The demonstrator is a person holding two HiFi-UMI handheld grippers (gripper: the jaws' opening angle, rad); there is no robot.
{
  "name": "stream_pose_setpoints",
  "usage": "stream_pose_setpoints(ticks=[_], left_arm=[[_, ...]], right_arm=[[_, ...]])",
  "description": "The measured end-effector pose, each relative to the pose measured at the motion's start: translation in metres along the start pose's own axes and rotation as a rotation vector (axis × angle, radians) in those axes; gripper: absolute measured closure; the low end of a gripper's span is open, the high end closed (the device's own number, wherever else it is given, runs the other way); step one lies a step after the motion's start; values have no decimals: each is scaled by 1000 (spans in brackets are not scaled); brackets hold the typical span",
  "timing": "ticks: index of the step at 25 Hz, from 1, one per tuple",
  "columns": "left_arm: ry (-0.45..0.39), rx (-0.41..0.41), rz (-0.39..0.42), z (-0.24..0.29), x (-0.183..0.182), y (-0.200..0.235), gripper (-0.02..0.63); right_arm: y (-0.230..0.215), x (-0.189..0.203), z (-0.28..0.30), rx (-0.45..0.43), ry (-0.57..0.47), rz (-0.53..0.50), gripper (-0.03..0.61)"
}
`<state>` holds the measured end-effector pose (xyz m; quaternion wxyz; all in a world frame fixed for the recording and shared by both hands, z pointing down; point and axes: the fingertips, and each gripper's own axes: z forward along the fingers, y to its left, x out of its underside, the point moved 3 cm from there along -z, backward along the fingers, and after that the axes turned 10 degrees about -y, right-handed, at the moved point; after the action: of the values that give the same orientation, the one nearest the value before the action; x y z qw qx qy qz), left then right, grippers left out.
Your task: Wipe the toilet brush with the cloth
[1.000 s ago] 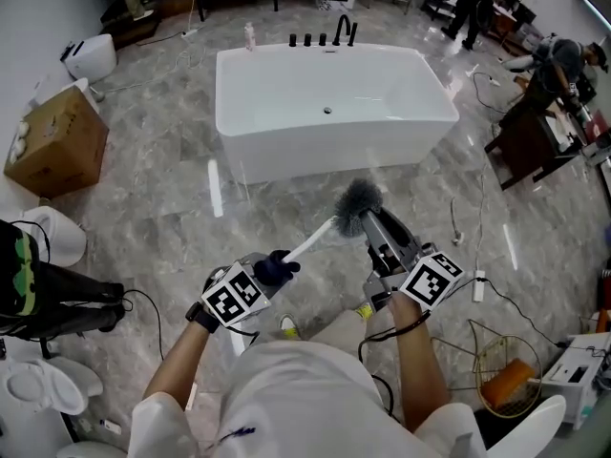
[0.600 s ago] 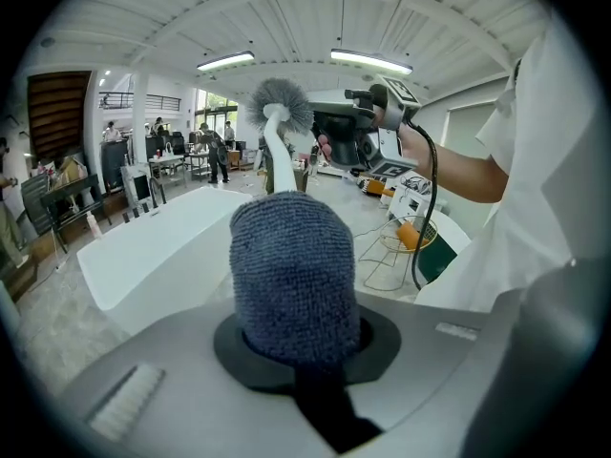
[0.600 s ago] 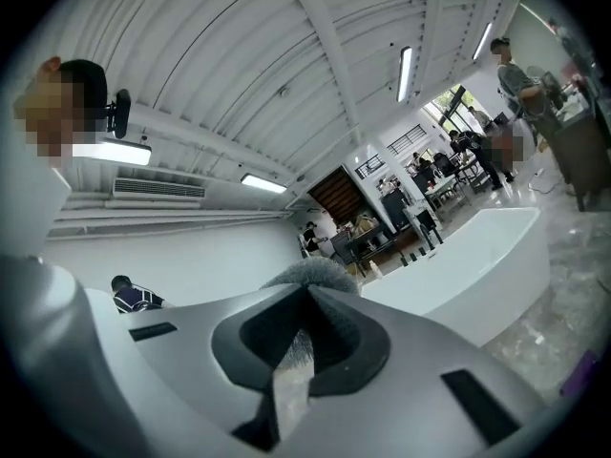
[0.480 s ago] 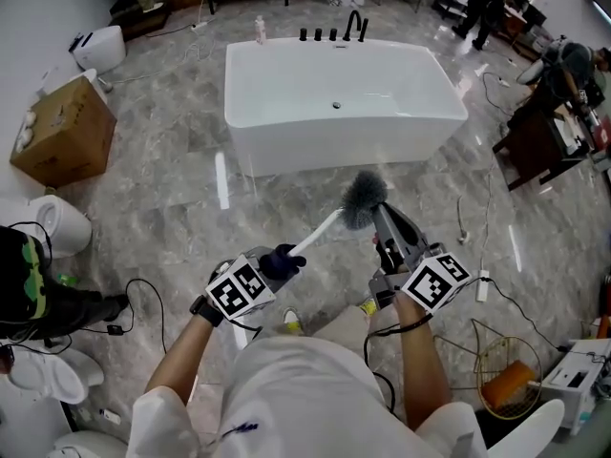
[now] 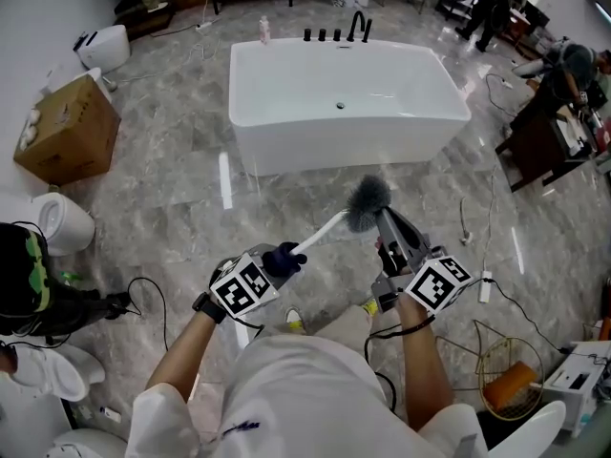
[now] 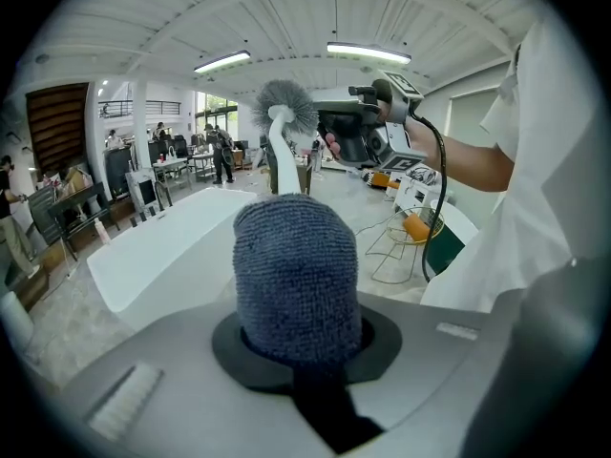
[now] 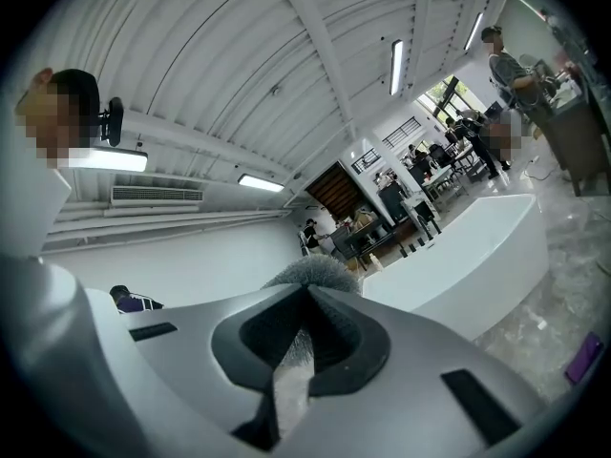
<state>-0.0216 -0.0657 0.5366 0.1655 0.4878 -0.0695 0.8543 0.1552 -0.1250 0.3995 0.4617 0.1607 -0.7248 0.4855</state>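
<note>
one white bathtub (image 5: pixel 348 93) on grey marble floor (image 5: pixel 162 208), behind the toilet brush (image 5: pixel 363 203).

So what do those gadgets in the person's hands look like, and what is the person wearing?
Each is a grey, wedge-shaped two-jaw tool: the left gripper and right gripper both carry a white cube with black square markers. A black cable loops off the right one. The person wears a white short-sleeved shirt.
</note>
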Motion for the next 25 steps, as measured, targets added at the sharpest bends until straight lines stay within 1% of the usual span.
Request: stream_pose_setpoints(ticks=[5, 7, 9, 11, 14, 18, 22, 25], left_arm=[[5, -3, -2, 3, -7, 1, 552], [6, 1, 8, 6, -12, 2, 551], [-13, 9, 17, 9, -19, 2, 549], [-47, 20, 6, 12, -31, 3, 548], [-87, 38, -37, 17, -49, 5, 548], [-92, 50, -80, 23, -58, 14, 541], [-100, 88, -189, 25, -59, 12, 563], [-128, 173, -292, 29, -63, 5, 565]], right_arm=[[3, 4, -5, 0, 6, 2, 561], [3, 4, -6, -3, 9, 4, 561], [6, 5, -6, -12, 17, 4, 561], [12, 12, -4, -29, 36, 2, 561], [25, 27, 2, -58, 69, 14, 561], [34, 36, 6, -74, 81, 39, 561], [32, 34, 3, -69, 73, 42, 561], [28, 28, 4, -65, 52, 52, 561]])
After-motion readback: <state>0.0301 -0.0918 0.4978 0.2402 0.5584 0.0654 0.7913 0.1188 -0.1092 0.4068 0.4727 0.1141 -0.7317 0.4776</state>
